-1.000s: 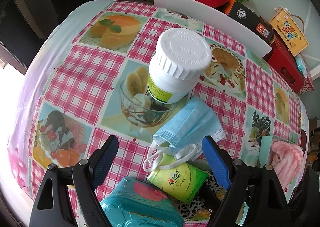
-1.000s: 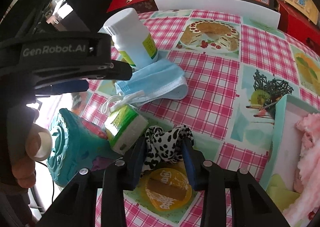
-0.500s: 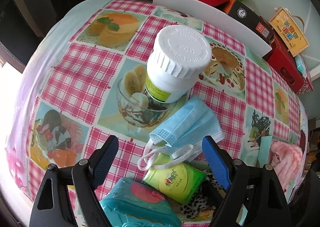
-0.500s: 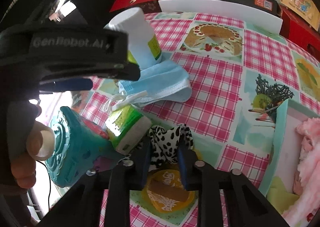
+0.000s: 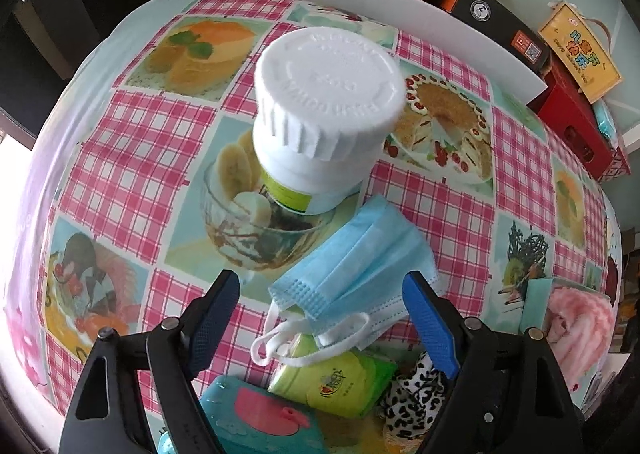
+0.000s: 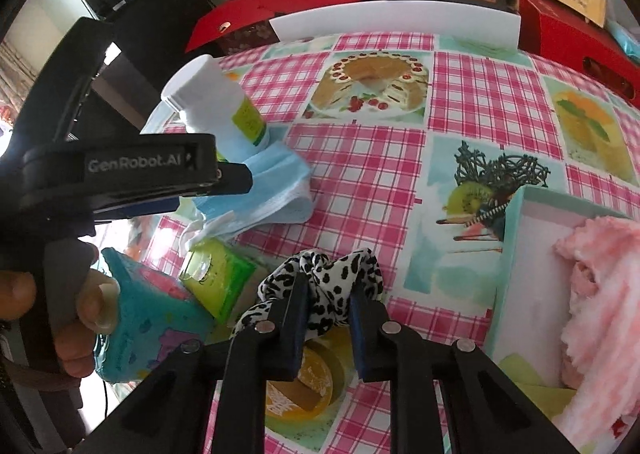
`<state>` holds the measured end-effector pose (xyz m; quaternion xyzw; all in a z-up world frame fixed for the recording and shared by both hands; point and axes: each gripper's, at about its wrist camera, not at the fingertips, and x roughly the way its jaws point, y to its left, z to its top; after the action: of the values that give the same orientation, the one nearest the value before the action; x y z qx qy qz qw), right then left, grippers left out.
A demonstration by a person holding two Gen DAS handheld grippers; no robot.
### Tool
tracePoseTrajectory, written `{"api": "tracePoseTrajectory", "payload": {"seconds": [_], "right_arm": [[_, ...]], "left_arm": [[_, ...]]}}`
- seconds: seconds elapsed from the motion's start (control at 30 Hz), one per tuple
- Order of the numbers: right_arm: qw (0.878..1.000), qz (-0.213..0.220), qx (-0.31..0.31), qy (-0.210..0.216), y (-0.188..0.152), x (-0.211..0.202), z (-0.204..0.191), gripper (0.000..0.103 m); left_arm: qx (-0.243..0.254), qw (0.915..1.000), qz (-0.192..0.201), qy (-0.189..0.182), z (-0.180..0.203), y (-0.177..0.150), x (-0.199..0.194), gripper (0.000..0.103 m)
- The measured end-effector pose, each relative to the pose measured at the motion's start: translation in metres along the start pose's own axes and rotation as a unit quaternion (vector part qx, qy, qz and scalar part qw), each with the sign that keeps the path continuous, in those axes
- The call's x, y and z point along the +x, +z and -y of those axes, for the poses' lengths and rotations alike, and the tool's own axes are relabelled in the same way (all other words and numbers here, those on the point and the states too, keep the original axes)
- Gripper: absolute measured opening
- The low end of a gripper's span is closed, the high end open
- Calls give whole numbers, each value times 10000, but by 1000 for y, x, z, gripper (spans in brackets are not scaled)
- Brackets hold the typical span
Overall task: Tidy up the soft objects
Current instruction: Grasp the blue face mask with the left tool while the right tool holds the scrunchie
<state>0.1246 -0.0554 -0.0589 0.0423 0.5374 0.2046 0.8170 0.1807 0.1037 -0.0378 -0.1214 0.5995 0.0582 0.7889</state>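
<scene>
A folded blue face mask (image 5: 360,254) lies on the checked tablecloth against a white bottle (image 5: 324,113). My left gripper (image 5: 320,286) hangs over the mask's near end. Its jaws are closing with the mask between them, and the blue pads (image 5: 424,318) stand clear of it. My right gripper (image 6: 329,290) is shut on a leopard-print scrunchie (image 6: 332,270), which bunches up above the pads. A green tissue pack (image 6: 216,278) and a teal case (image 6: 148,318) lie just left of the scrunchie. The mask's white ear loops (image 5: 304,338) rest on the tissue pack (image 5: 336,378).
A teal box (image 6: 508,262) at the right holds a pink fluffy cloth (image 6: 600,294). An orange round tin (image 6: 304,386) sits under my right gripper. A white board (image 6: 400,21) and red and black boxes line the table's far edge. A hand (image 6: 80,314) grips the left gripper's handle.
My right gripper's jaws closed onto the scrunchie and shifted slightly right with it. My left gripper sank toward the mask, and its jaws narrowed a little.
</scene>
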Motion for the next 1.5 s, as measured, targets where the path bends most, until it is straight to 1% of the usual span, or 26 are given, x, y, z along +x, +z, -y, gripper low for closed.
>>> {"api": "tracePoseTrajectory", "payload": {"seconds": [0.03,0.07,0.1,0.17,0.23,0.3,0.33,0.4,0.5,0.6,0.8,0.9,1.07,1.2,1.33,1.43,1.47,1.5], "right_arm": [[10000,0,-11,-5,0,0,0,20],[10000,1,-28,-18,0,0,-2,20],[10000,3,-41,-27,0,-1,-2,20],[10000,0,-57,-35,0,-1,-3,20],[10000,-2,-41,-27,1,0,-3,20],[10000,-6,-32,-21,1,0,-2,20],[10000,-10,-22,-13,1,1,-2,20],[10000,-15,-19,-8,1,0,-2,20],[10000,-22,-21,-6,1,0,-2,20],[10000,-25,-16,-6,1,0,-2,20],[10000,-33,26,19,1,0,-3,20],[10000,-9,40,57,0,-3,-3,20],[9999,65,70,91,0,-9,-1,20],[9998,136,128,118,1,-15,1,20],[9995,209,166,149,1,-22,3,20],[9994,214,205,149,0,-24,5,20],[9994,217,208,151,0,-24,5,20],[9994,223,210,142,0,-25,5,20]], "left_arm": [[20,10000,-15,12,1,0,1,75],[43,10000,-44,29,2,0,2,66],[64,9999,-73,49,3,0,3,62],[106,9998,-114,110,6,1,7,60],[158,9997,-126,162,11,1,12,53],[182,9996,-137,145,16,1,16,31],[193,9996,-153,142,16,0,19,28],[231,9995,-166,139,16,-1,22,17],[246,9996,-114,75,15,-2,22,10],[293,9995,-55,-32,14,-3,20,7],[288,9992,74,-279,12,-7,7,5],[297,9982,163,-497,12,-10,-2,5],[320,9968,339,-650,12,-13,-21,4],[272,9947,495,-856,7,-12,-34,4],[299,9943,600,-825,9,-12,-39,4],[309,9951,635,-699,16,-8,-36,4],[318,9952,653,-656,18,-6,-35,5],[374,9956,631,-588,22,-4,-33,8]]}}
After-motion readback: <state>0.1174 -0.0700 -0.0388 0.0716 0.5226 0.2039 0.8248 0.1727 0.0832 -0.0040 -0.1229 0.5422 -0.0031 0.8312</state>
